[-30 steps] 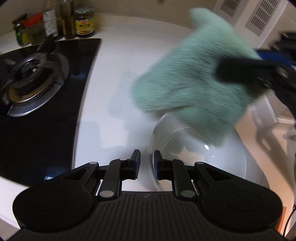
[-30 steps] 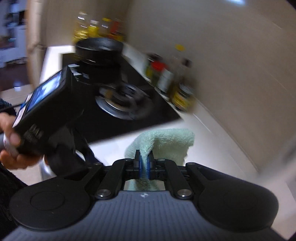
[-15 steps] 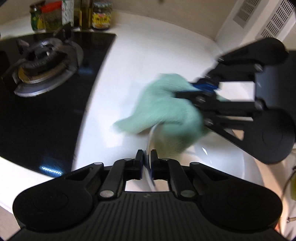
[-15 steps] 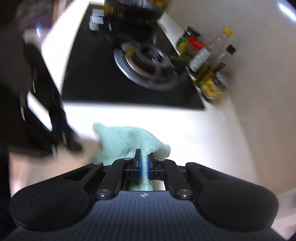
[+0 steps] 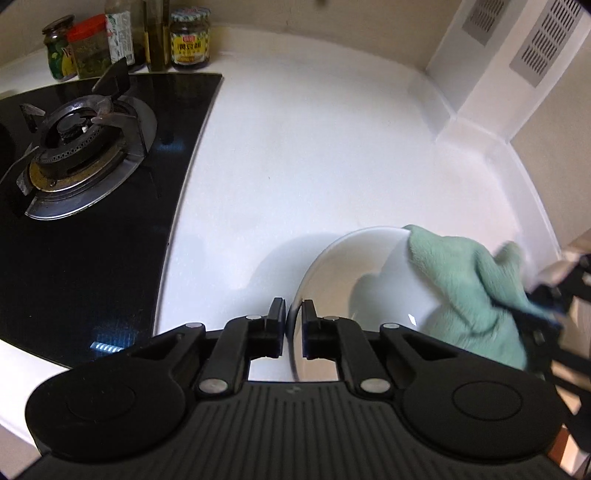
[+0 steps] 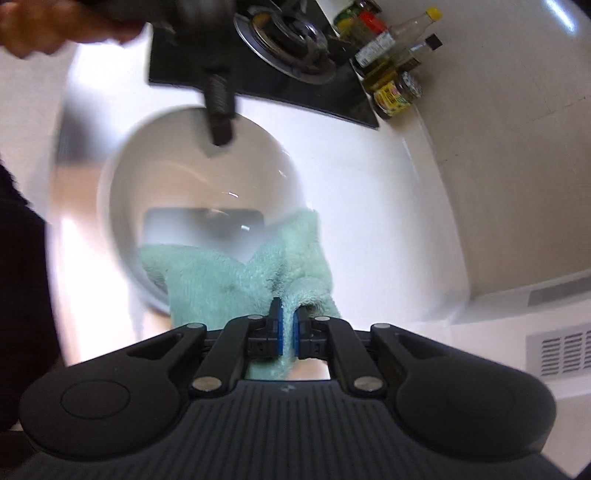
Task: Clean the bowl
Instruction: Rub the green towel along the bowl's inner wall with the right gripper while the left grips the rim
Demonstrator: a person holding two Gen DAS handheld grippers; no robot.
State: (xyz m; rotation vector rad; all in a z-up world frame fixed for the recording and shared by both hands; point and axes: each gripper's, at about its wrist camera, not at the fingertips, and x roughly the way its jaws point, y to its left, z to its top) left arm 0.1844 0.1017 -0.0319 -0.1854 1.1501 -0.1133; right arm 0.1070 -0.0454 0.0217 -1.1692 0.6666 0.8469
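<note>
Now fluffy mint-green cloth [image 6: 236,280], pinched in right gripper [image 6: 287,325], has dropped into glossy white ceramic bowl [image 5: 354,273]; left gripper [image 5: 293,325] clamps rim; wiping underway.

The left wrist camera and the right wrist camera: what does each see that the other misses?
Only the left wrist view shows the left gripper clamped on the rim of the white bowl. Only the right wrist view shows the right gripper pinching the green cloth, and a hand at the top left. Both show the bowl, the cloth draped over its rim, the gas burner and the jars and bottles.
</note>
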